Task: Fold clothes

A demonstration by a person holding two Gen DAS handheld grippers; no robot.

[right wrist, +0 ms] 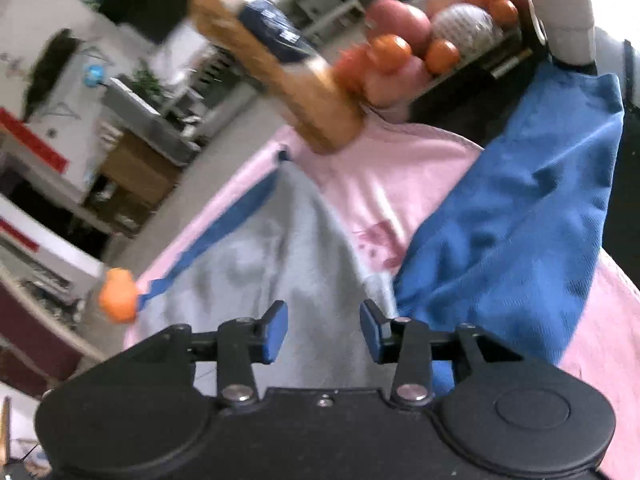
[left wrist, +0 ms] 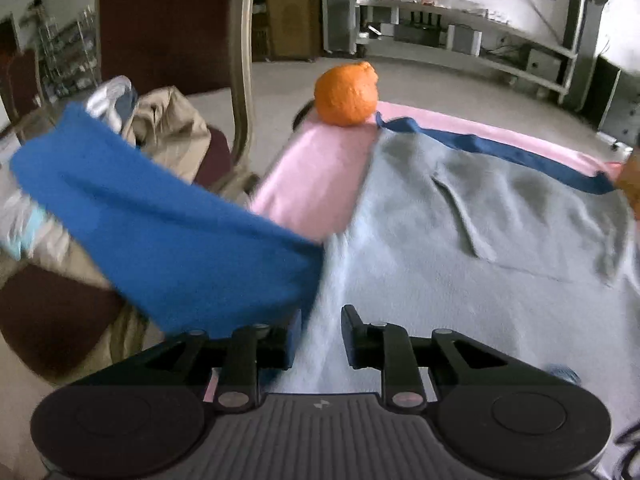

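A light grey top (left wrist: 480, 240) with dark blue sleeves and neck trim lies spread on a pink cloth (left wrist: 316, 176). One blue sleeve (left wrist: 160, 232) is lifted and blurred, and drapes over the left finger of my left gripper (left wrist: 322, 338), whose jaws stand apart over the grey body. In the right wrist view the grey top (right wrist: 280, 248) lies under my right gripper (right wrist: 323, 332), which is open with nothing between its fingers. The other blue sleeve (right wrist: 512, 220) lies bunched to the right and touches the right fingertip.
An orange (left wrist: 346, 94) sits on the pink cloth's far corner, seen as the orange (right wrist: 118, 296) by the collar trim. A bottle (right wrist: 280, 64) and a fruit tray (right wrist: 420, 40) stand past the top. A chair (left wrist: 242, 60) with piled clothes (left wrist: 168, 132) is on the left.
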